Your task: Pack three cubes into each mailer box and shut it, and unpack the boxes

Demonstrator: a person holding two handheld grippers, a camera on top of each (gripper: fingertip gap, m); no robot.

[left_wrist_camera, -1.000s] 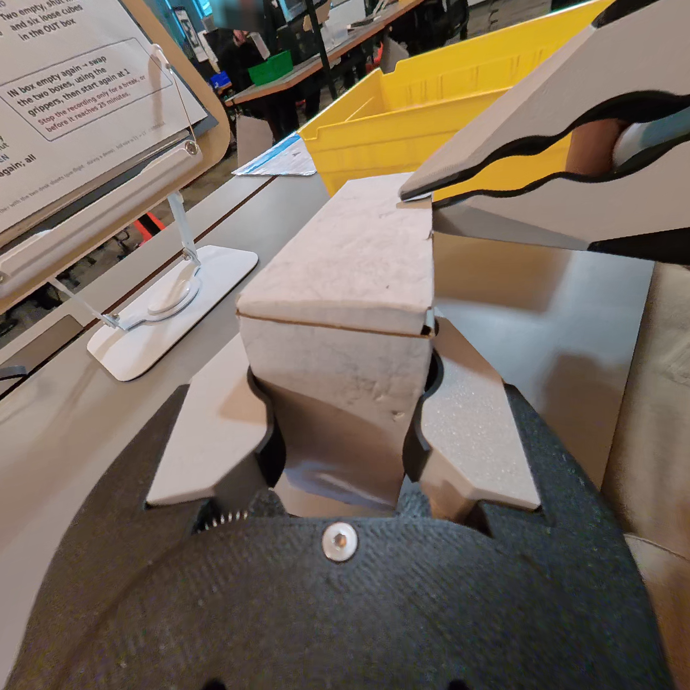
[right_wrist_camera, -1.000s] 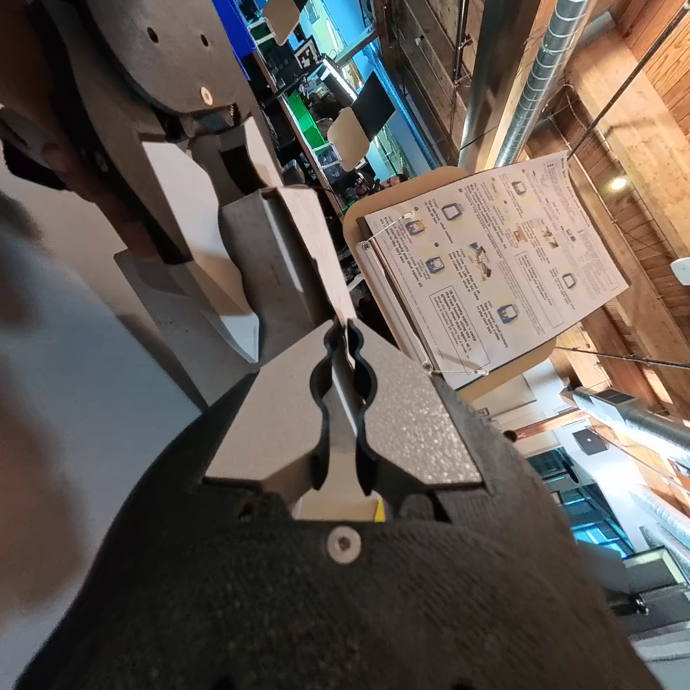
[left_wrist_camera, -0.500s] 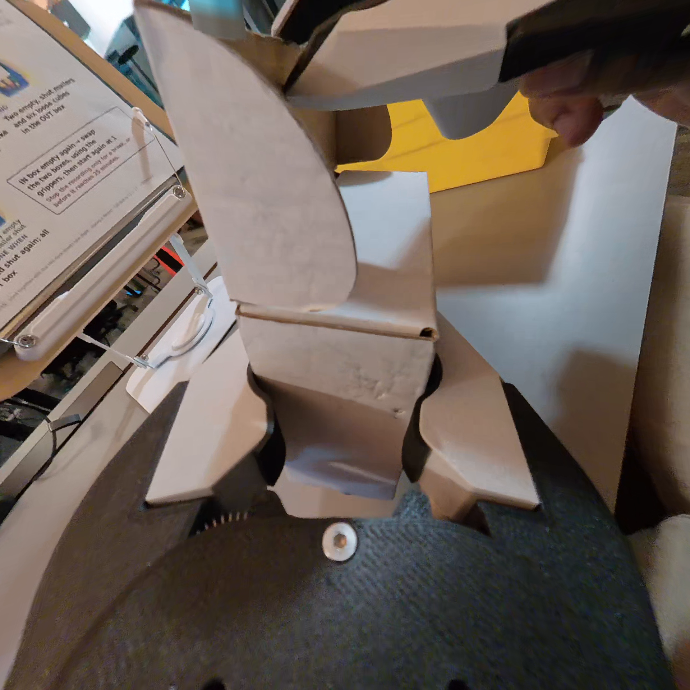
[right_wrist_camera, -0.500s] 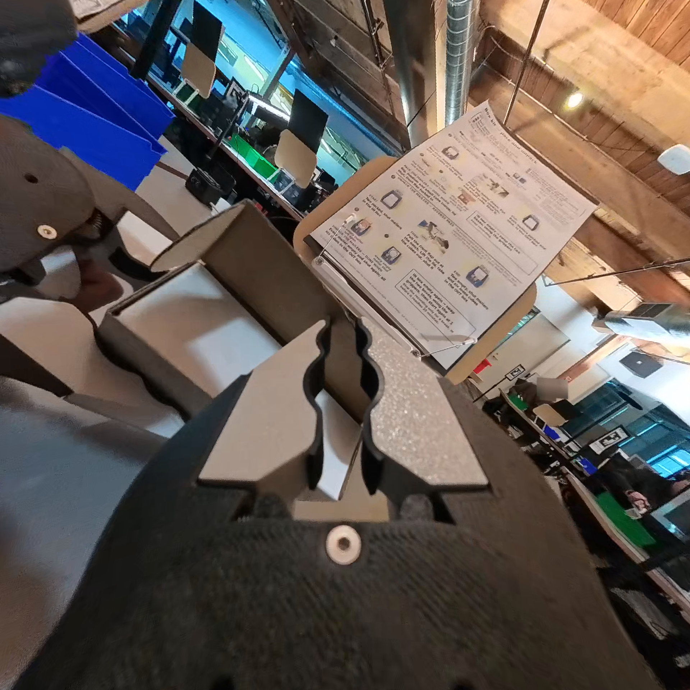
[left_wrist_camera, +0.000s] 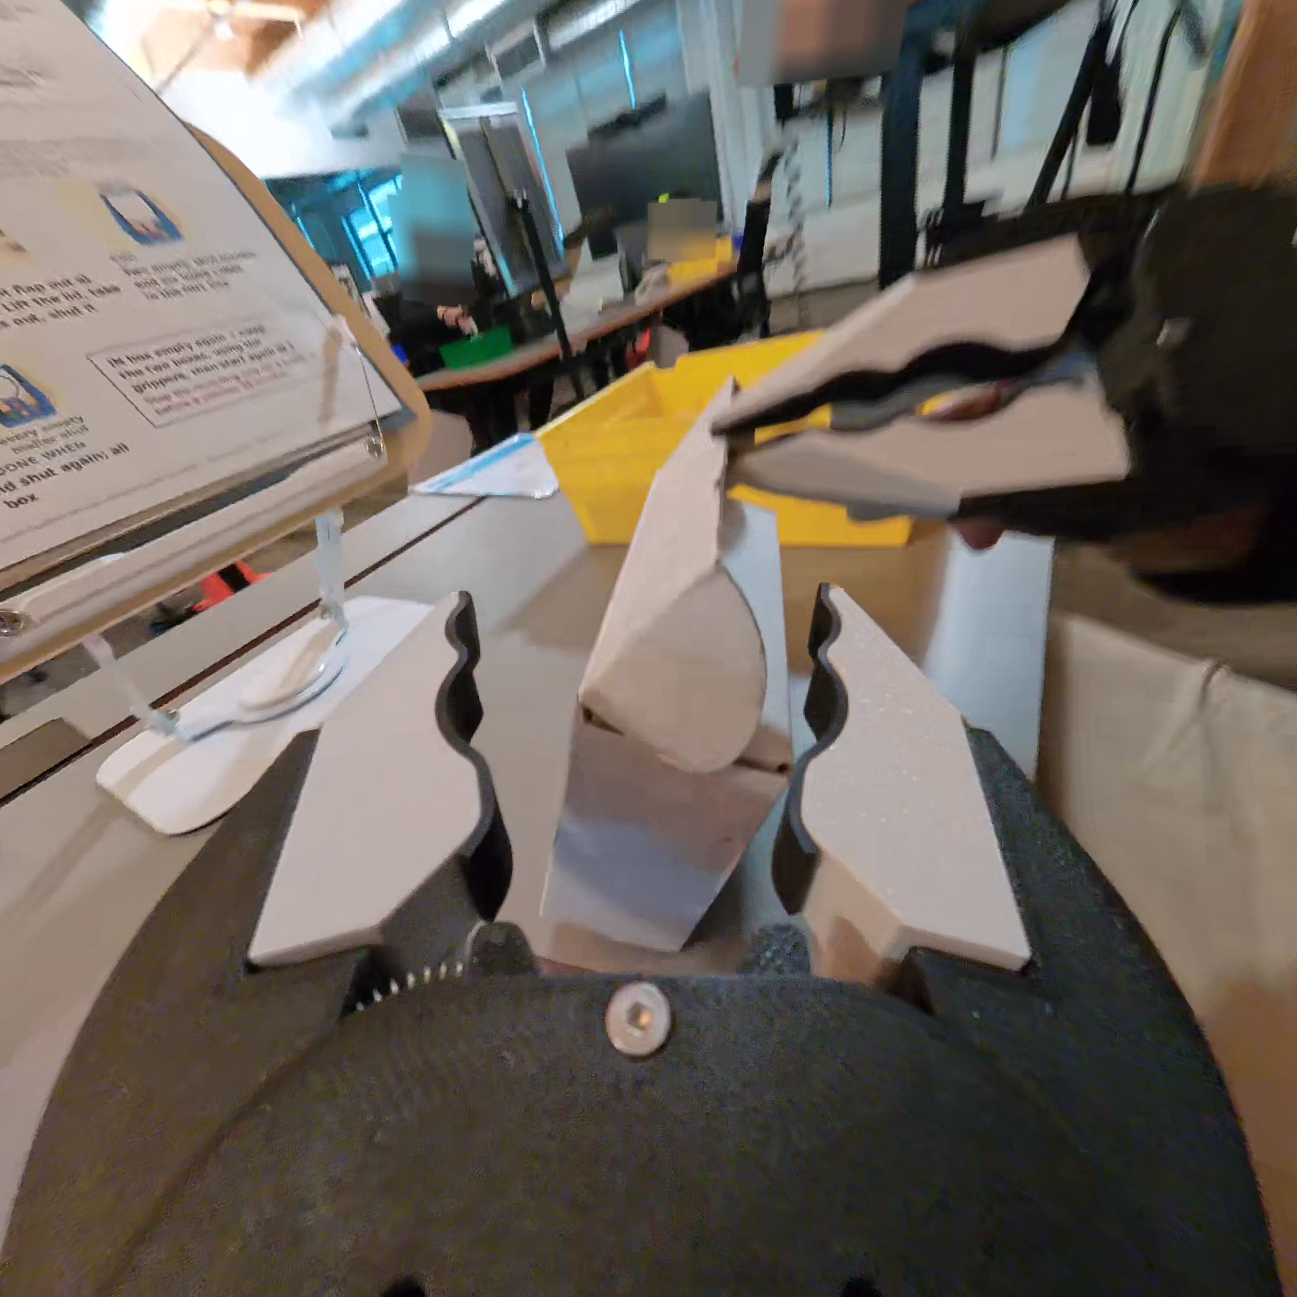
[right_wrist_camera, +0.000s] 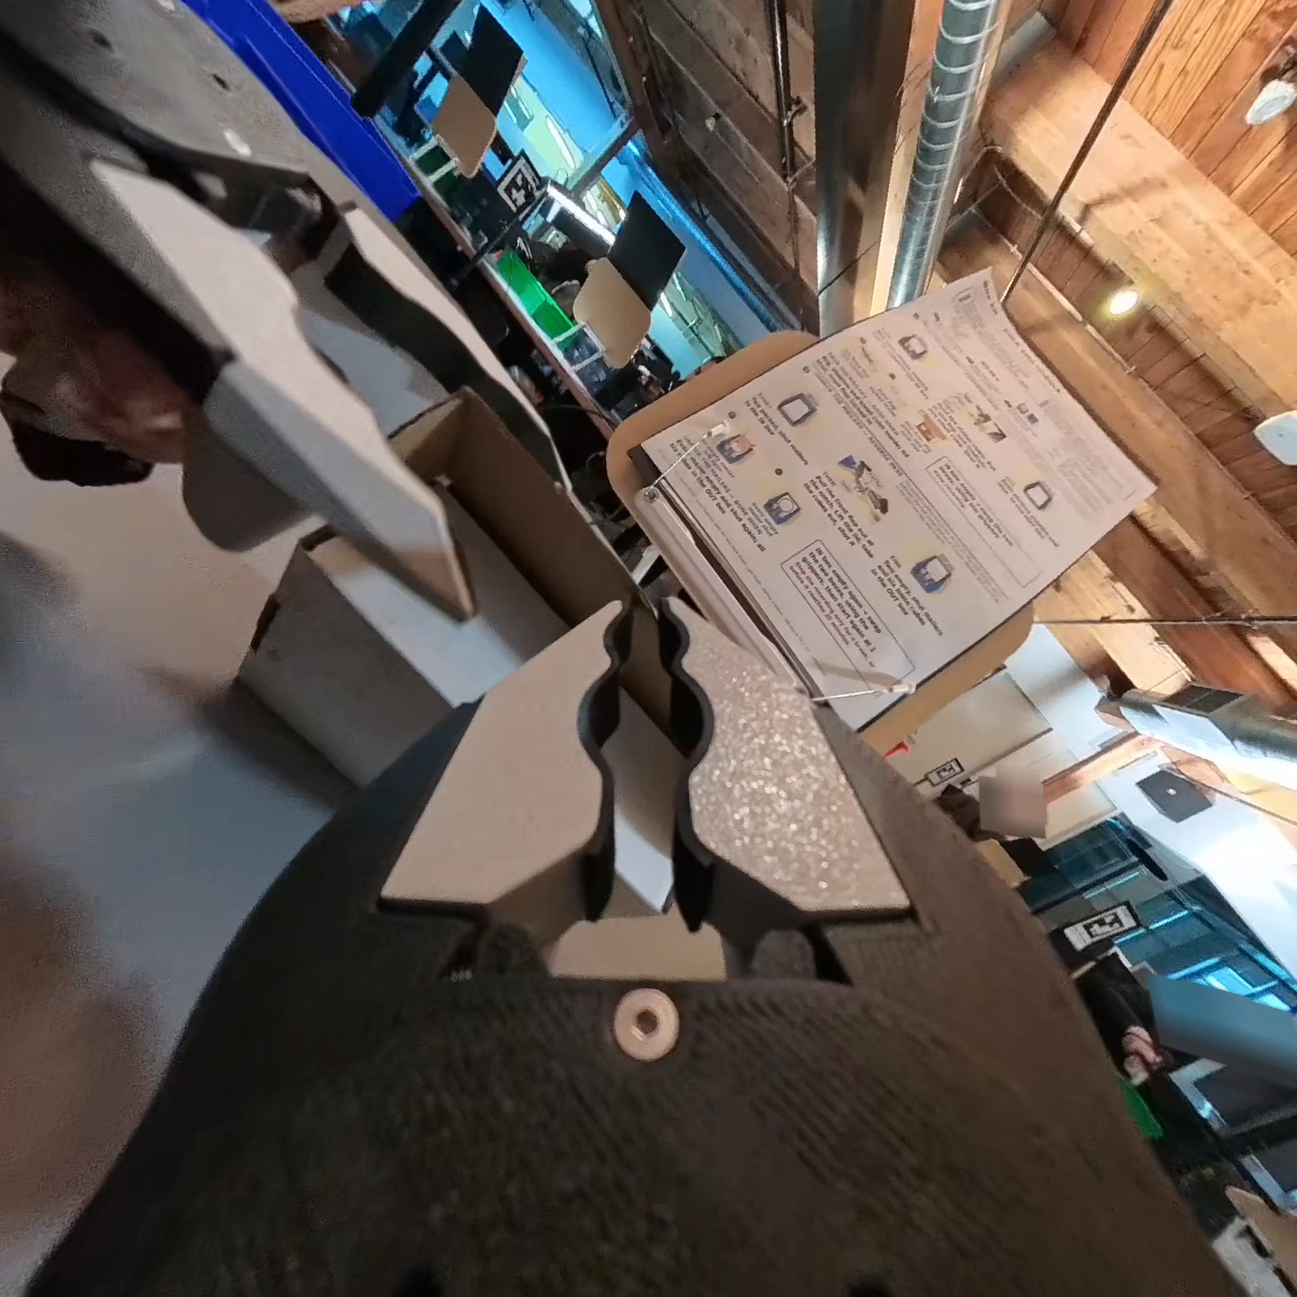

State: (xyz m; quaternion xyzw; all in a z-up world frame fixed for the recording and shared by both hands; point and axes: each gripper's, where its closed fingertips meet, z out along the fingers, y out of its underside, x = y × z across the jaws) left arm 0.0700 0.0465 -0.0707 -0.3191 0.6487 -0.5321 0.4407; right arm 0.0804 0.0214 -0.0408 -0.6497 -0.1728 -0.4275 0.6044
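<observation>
A white cardboard mailer box (left_wrist_camera: 653, 828) rests on a grey surface (left_wrist_camera: 533, 561), directly in front of the left gripper (left_wrist_camera: 642, 702), whose jaws stand wide apart on either side of the box without touching it. The right gripper (right_wrist_camera: 642, 624) is clamped on the edge of the box's lid (left_wrist_camera: 674, 582), which is raised and tilted, its rounded side flap (left_wrist_camera: 691, 691) hanging down. No cubes can be seen inside from either view. A yellow bin (left_wrist_camera: 632, 456) sits behind the box, and an instruction sheet on a stand (left_wrist_camera: 175, 337) is to the left. The lid appears to be in the middle of being swung on its hinge; doing this well probably means steadying the box body with the left gripper so it does not slide or tip.
</observation>
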